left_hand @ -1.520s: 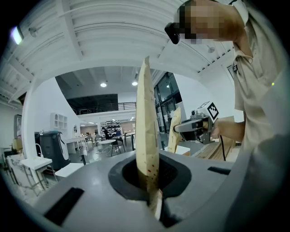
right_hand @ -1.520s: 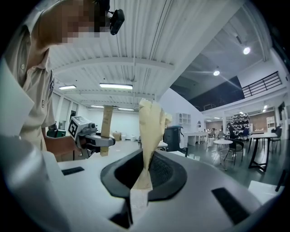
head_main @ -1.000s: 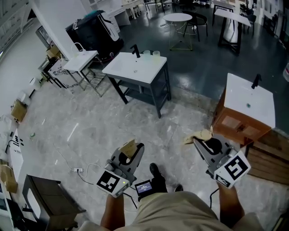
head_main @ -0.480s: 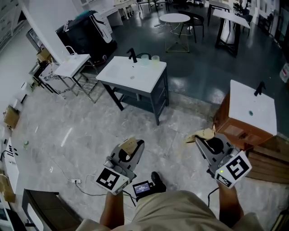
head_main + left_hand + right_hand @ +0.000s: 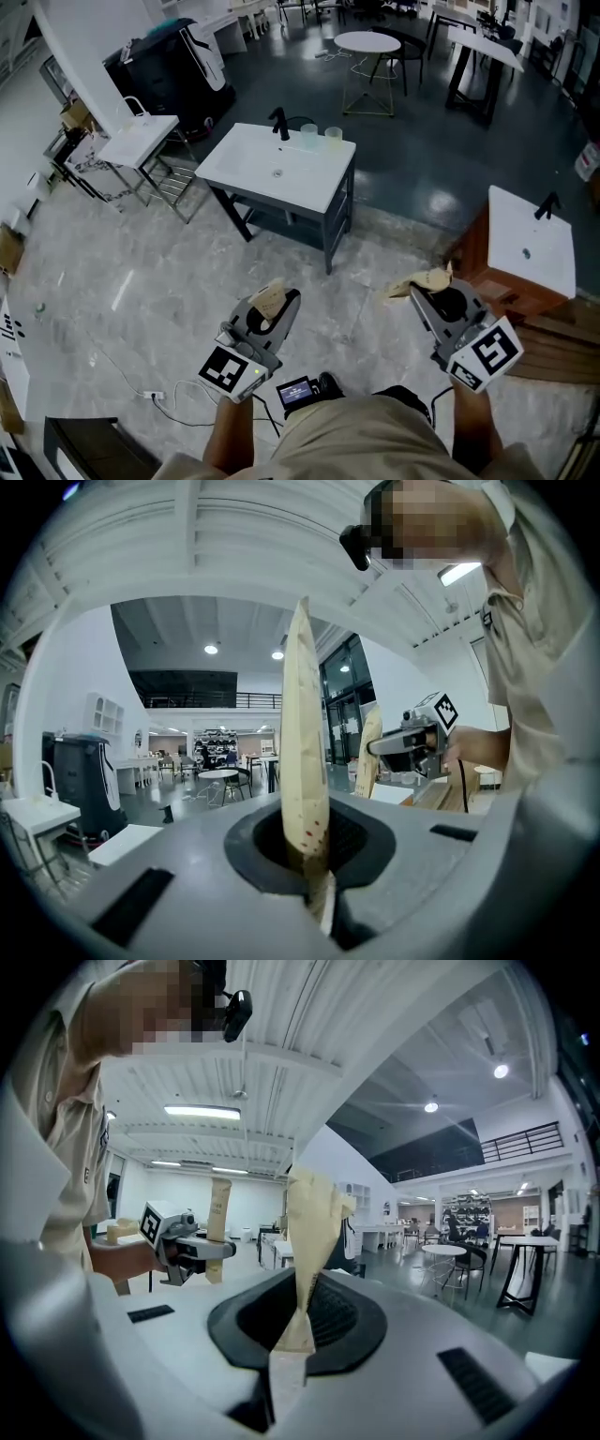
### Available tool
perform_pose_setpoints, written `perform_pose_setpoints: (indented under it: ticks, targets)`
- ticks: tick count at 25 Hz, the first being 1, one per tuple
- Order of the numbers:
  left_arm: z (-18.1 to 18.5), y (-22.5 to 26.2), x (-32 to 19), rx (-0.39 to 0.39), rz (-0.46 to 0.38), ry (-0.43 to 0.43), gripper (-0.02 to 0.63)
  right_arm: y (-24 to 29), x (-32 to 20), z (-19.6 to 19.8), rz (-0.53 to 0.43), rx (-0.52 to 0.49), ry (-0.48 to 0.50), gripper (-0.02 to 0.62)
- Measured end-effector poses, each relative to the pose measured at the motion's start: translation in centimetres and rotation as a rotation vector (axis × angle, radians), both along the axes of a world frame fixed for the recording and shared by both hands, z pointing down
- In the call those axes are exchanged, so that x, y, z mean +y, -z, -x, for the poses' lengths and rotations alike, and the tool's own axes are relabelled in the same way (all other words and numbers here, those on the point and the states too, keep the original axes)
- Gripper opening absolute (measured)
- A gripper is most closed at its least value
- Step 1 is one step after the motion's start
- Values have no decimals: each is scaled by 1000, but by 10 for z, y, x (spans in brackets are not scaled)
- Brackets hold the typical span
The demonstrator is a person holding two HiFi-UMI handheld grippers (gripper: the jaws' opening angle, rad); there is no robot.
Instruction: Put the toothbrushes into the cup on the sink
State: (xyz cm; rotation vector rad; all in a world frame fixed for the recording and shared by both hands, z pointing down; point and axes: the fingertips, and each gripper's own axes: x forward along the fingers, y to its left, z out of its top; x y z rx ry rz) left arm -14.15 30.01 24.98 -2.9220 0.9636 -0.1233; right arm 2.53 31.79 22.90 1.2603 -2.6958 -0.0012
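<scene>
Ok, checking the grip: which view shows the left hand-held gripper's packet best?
The left gripper view: the beige packet stands upright, its lower end pinched between the shut jaws. The head view shows only its top above the left hand-held gripper; the right gripper view shows it small, distant.

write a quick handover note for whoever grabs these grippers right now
Left gripper: jaws shut on a beige packet, presumably a wrapped toothbrush, sticking out past the tips.
Right gripper: jaws shut on a second beige packet.
Both are held low in front of the person, well short of the white sink ahead.
Two cups stand at the back of that sink, beside the black faucet; their contents can't be made out.
Done: both packets in hand.
Left: walk to the sink and drop each into a cup.
</scene>
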Motion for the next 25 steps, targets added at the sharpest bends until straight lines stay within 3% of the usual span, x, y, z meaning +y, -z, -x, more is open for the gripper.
perform_pose_setpoints:
  ticks: [9, 16, 25]
  targets:
    - [14, -19, -68, 21, 46, -7, 6, -14, -69, 14, 44, 26, -4, 25]
    - [14, -19, -138, -7, 53, 57, 5, -26, -156, 5, 56, -4, 46, 25]
    - [-50, -18, -268, -41, 31, 116, 5, -27, -298, -45, 21, -39, 137, 25]
